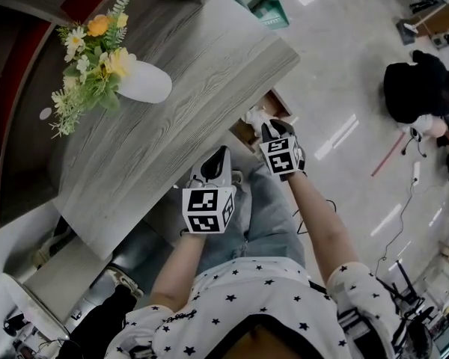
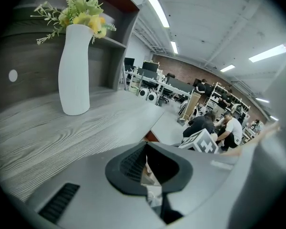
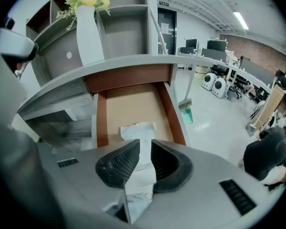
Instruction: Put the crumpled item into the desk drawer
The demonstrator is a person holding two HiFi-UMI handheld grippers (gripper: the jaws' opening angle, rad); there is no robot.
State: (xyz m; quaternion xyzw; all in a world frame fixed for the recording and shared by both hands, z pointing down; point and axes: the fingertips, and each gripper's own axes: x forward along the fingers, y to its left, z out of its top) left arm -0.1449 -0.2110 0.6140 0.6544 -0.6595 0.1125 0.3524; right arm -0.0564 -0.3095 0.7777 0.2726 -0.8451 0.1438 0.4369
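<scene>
Right gripper view: R claw point(image 3: 142, 163) pinches crumpled item point(image 3: 139, 130) over drawer point(image 3: 133, 104).

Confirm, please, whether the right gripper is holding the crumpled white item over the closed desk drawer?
Not quite: the desk drawer is open, not closed, as the right gripper view shows. The right gripper does hold the crumpled white item over it.

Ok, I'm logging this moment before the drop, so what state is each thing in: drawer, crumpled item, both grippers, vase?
desk drawer: open, pulled out from under the desk.
crumpled item: clamped in the jaws, hanging over the open drawer, not yet released.
right gripper: shut on the crumpled item.
left gripper: shut, nothing between its jaws.
vase: upright on the desk, flowers in it.
</scene>
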